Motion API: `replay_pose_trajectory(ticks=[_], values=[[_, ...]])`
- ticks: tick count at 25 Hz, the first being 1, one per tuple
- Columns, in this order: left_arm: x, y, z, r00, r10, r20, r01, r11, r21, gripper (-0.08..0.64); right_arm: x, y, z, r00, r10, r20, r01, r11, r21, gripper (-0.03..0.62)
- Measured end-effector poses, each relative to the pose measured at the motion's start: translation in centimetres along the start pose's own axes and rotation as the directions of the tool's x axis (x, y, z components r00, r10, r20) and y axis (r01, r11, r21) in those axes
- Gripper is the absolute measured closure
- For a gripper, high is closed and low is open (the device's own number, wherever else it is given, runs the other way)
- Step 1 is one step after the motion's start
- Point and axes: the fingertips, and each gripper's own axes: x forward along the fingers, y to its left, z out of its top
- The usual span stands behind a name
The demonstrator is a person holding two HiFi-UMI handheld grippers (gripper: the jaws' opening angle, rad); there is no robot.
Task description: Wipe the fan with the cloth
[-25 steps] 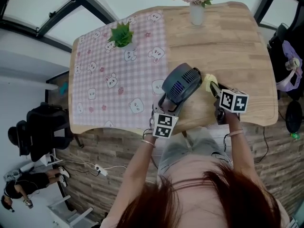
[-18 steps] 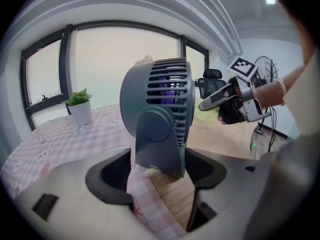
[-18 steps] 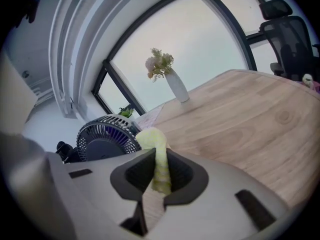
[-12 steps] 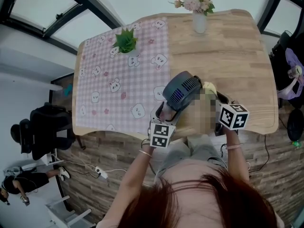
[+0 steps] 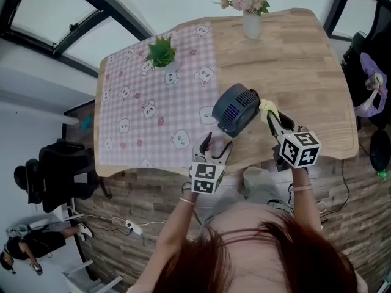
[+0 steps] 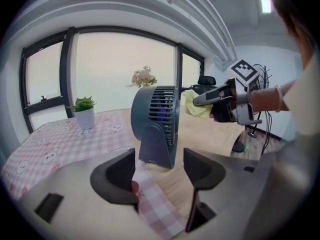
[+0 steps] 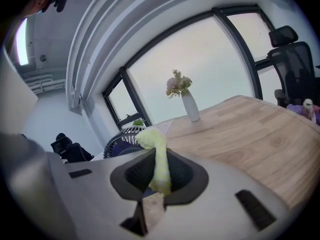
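Observation:
A dark grey desk fan (image 5: 237, 109) (image 6: 156, 126) stands upright on the wooden table (image 5: 305, 60), at the edge of the checked tablecloth (image 5: 153, 96). My left gripper (image 5: 214, 146) (image 6: 159, 170) is open just in front of the fan's base, with nothing between its jaws. My right gripper (image 5: 269, 116) (image 7: 159, 170) is shut on a yellow cloth (image 5: 269, 107) (image 7: 158, 154) and holds it beside the fan's right side. The fan's grille (image 7: 122, 136) shows behind the cloth in the right gripper view.
A white vase of flowers (image 5: 249, 5) stands at the table's far edge. A small potted plant (image 5: 161, 54) sits on the tablecloth at the back left. Office chairs stand off the table's left (image 5: 52, 170) and right (image 5: 366, 72).
My left gripper has let go of the fan's base and drawn back towards the table's near edge, jaws now open. The right gripper with the cloth stays by the fan's right side.

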Motion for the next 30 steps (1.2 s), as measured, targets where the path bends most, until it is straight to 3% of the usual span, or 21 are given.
replay_pose_trajectory(ticks=[2,4,11,30], values=[[-0.9,-0.1,0.1,1.0,0.0,0.013,0.0,1.0,0.009,0.284,-0.9,0.8,0.1,1.0,-0.008,0.015,0.008,1.0,-0.009,0.545],[-1.8,0.1,0.5,0.999,0.017,0.038,-0.017,1.0,0.009,0.378,-1.7,1.7,0.3,0.999,-0.013,0.03,0.013,1.0,-0.019,0.545],[-4.9,0.5,1.5,0.994,0.038,0.107,-0.037,0.999,-0.014,0.473,-4.5,4.6,1.1,0.997,-0.019,0.078,0.025,0.996,-0.086,0.545],[-14.2,-2.5,2.6,0.973,0.018,0.229,0.003,0.996,-0.09,0.539,-13.6,12.2,0.7,0.973,-0.024,0.231,0.074,0.975,-0.21,0.545]])
